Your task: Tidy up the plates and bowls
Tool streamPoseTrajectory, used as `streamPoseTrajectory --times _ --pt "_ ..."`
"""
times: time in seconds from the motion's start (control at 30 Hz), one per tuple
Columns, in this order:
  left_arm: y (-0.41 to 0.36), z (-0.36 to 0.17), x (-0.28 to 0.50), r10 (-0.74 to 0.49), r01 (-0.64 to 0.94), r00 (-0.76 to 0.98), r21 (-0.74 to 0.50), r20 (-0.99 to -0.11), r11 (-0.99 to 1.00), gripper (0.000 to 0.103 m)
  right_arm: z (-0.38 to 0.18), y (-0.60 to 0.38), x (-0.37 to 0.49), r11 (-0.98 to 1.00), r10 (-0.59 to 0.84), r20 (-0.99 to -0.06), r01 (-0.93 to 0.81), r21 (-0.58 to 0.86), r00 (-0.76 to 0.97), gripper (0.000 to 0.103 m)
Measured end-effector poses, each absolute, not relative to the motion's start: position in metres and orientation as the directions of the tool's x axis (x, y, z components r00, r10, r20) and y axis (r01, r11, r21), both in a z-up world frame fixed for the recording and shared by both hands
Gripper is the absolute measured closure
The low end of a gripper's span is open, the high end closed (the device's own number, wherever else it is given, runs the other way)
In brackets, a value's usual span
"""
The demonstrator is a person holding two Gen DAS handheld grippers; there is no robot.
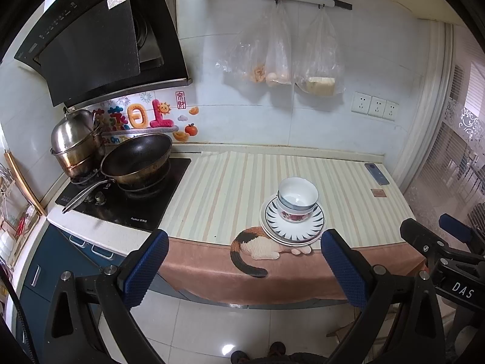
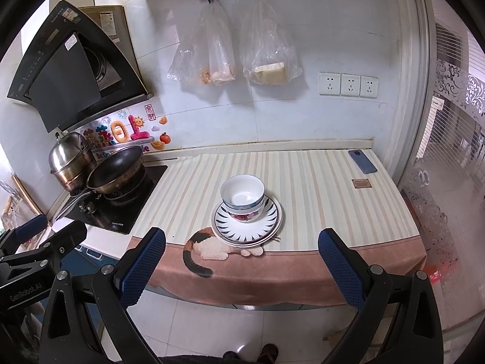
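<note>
Left wrist view: left gripper (image 1: 244, 268) fingers spread wide, empty, back from the desk (image 1: 230, 188) edge. Stacked bowls (image 1: 297, 200) on plates (image 1: 292, 223) near that edge; wok (image 1: 136, 159) well left.

Right wrist view: right gripper (image 2: 241, 268) wide open, empty; phone (image 2: 362, 161) far right

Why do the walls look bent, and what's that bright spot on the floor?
Left wrist view: the fisheye lens bows the wall and counter edge; a glare spot shines on the floor tiles. Right wrist view: same bending, fainter glare, black corners.
</note>
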State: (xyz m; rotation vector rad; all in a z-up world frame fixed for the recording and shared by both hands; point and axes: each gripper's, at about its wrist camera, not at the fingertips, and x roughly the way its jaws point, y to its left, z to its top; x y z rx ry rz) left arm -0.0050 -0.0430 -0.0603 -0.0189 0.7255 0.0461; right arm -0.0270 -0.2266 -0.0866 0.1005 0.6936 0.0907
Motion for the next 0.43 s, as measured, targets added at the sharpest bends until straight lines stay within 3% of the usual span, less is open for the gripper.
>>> streamPoseTrajectory --times 0.43 --pt "-0.0419 -0.0606 -0.0045 0.034 -0.048 0.748 -0.003 -0.663 0.999 0.000 -0.0855 -0.2285 -0.0265 0.991 0.117 -0.636 -0.050 0.122 0.763 0.000"
